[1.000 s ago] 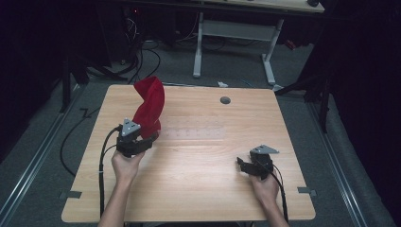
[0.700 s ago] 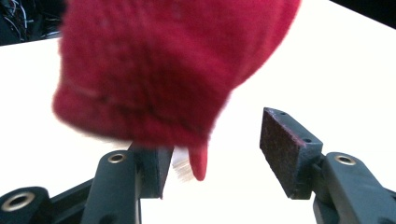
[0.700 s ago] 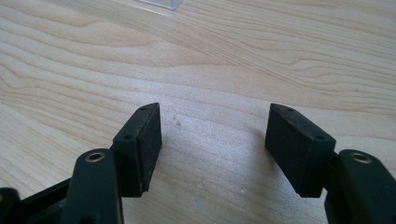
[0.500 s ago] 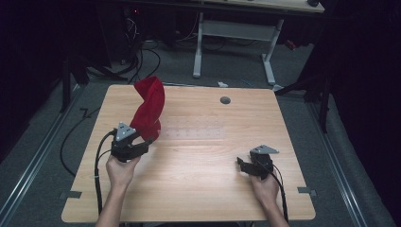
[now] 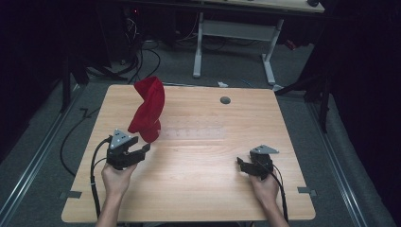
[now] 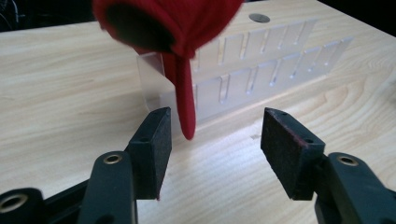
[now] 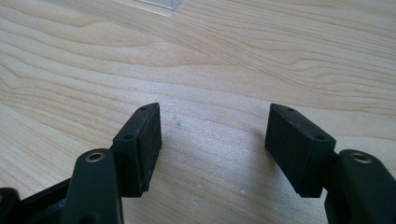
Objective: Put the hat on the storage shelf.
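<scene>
A red knitted cloth (image 5: 147,111) hangs over the left end of a clear plastic slotted rack (image 5: 194,133) in the middle of the wooden table (image 5: 189,189). In the left gripper view the red cloth (image 6: 168,23) looms at the top, one narrow strip dangling in front of the rack (image 6: 261,70). My left gripper (image 5: 142,150) sits just short of the cloth, open and holding nothing (image 6: 215,140). My right gripper (image 5: 241,165) hovers low over bare wood at the near right, open (image 7: 215,140), with a corner of the rack (image 7: 161,3) far ahead.
A small grey round disc (image 5: 225,100) is set in the table's far side. Beyond the table stands a white-legged desk (image 5: 236,28), and black cables (image 5: 142,56) lie on the floor. A cable trails from each gripper toward the near edge.
My left gripper has pulled back toward the near edge and a little left, away from the red cloth. The cloth stays draped on the rack. The right gripper has held still.
</scene>
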